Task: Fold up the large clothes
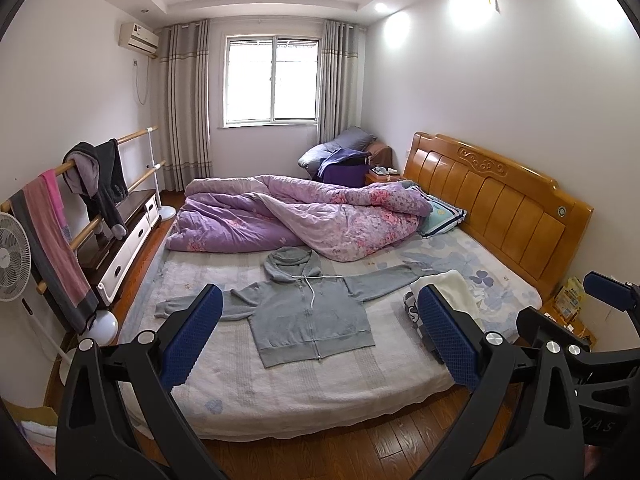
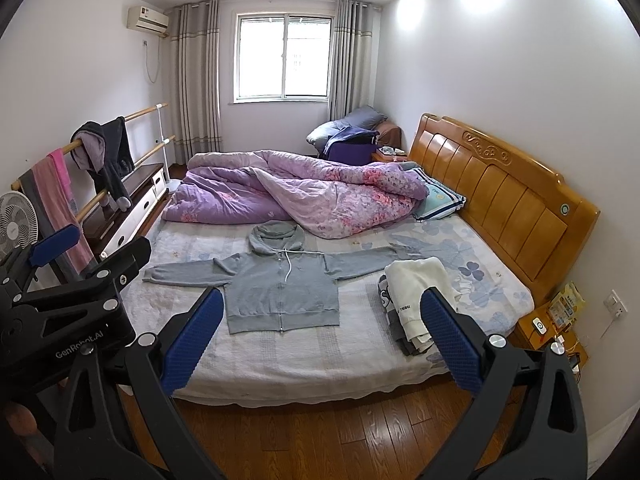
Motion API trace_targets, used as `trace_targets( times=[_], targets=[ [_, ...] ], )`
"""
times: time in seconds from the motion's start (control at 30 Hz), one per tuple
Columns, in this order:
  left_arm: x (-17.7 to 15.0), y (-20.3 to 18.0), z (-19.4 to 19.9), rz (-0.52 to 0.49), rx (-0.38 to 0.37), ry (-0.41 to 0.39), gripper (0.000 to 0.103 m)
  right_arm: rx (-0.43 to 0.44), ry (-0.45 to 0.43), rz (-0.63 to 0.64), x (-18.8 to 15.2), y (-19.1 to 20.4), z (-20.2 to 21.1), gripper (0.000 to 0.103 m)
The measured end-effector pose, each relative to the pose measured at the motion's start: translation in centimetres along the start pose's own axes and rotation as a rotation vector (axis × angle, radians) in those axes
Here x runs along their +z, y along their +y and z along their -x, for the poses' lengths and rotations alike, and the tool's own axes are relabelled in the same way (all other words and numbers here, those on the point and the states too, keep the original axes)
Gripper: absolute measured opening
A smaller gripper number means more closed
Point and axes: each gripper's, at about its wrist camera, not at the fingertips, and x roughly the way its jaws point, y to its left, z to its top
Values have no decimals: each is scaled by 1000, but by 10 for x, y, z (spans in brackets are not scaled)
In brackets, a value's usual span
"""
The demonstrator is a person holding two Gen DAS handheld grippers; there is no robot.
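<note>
A grey zip hoodie (image 1: 308,312) lies flat on the bed (image 1: 280,392), front up, sleeves spread left and right, hood towards the quilt. It also shows in the right wrist view (image 2: 282,292). My left gripper (image 1: 318,312) is open and empty, held above the floor short of the bed's near edge. My right gripper (image 2: 320,312) is open and empty too, at the same distance. A stack of folded clothes (image 2: 416,300) with a cream piece on top sits on the bed to the hoodie's right, and shows in the left wrist view (image 1: 448,292).
A crumpled purple quilt (image 1: 296,216) fills the far half of the bed. The wooden headboard (image 1: 500,204) stands on the right, with a bedside table (image 2: 548,332) beside it. On the left are a clothes rail (image 1: 80,184), a fan (image 1: 12,256) and a low cabinet (image 1: 128,232). Wooden floor (image 2: 340,436) lies below me.
</note>
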Motion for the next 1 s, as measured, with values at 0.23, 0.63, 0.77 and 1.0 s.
trace_targets(
  times=[0.23,0.63,0.77,1.0],
  targets=[
    [1,0,-2,1,-1,2,98,-1,2,-1,0,0,-1,95],
    [1,2,-2,0,-2,3,98,-2,5,1,-3,0,-1,95],
    [1,1,-2,2,-1,3,98,-3,6,0,-3,0,-2,95],
    [1,5,-8,-1,-17,7,98,2,15,0,-4,-2,-3,95]
  ],
)
